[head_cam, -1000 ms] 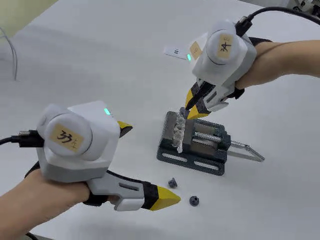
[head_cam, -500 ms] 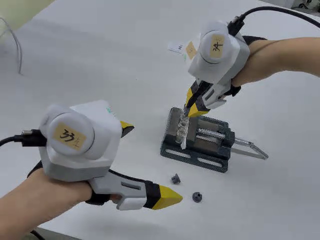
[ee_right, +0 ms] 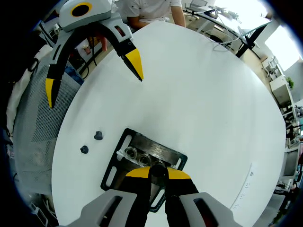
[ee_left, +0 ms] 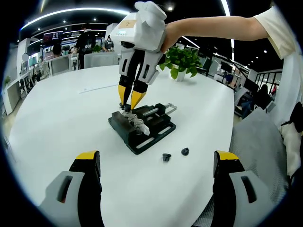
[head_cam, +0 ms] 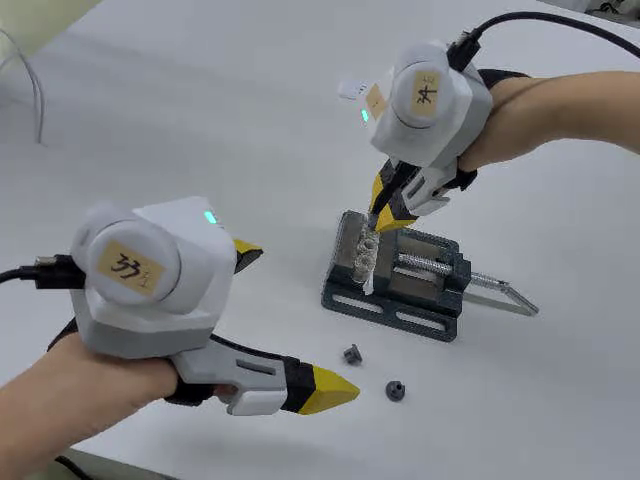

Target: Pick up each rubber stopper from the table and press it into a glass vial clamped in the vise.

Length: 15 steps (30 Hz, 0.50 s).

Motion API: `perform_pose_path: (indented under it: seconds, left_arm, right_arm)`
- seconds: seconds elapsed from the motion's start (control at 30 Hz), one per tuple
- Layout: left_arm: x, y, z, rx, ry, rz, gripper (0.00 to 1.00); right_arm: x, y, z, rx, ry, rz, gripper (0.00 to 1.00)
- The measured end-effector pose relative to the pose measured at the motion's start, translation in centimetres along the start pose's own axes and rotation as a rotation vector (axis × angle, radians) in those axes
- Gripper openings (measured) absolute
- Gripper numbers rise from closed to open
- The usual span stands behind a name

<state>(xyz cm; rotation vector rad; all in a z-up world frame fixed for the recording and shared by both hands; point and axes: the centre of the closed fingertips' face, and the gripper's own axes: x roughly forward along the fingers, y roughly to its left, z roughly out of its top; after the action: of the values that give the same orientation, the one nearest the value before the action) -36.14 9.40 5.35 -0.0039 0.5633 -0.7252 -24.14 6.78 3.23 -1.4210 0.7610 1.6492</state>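
A black vise (head_cam: 400,290) clamps a row of glass vials (head_cam: 365,256) at mid-table. My right gripper (head_cam: 382,222) points down at the far end of that row, shut on a dark rubber stopper (ee_right: 157,171) that sits right over the vials (ee_right: 135,155). Two loose stoppers (head_cam: 352,353) (head_cam: 396,390) lie on the table in front of the vise. My left gripper (head_cam: 290,322) hovers open near the front edge, left of those stoppers (ee_left: 166,157), with nothing between its jaws.
The vise's handle bar (head_cam: 505,300) sticks out to the right. A white paper slip (head_cam: 350,90) lies behind the right gripper. The round white table (ee_left: 57,123) has free room to the left; its front edge runs close under the left hand.
The head view has shifted slightly. The right gripper stays at the far end of the vial row with the stopper, a touch lower. The left gripper has hardly moved.
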Motion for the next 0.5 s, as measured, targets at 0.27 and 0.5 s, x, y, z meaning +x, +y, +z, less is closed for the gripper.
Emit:
perform_pose_path:
  seconds: [0.27, 0.5]
  left_arm:
    - [0.04, 0.08, -0.03, -0.006, 0.001, -0.002, 0.99]
    - [0.21, 0.03, 0.09, -0.005, -0.001, -0.009, 0.99]
  right_arm:
    - [0.00, -0.18, -0.18, 0.025, 0.042, 0.015, 0.06]
    - [0.13, -0.37, -0.02, 0.163, 0.054, -0.002, 0.05]
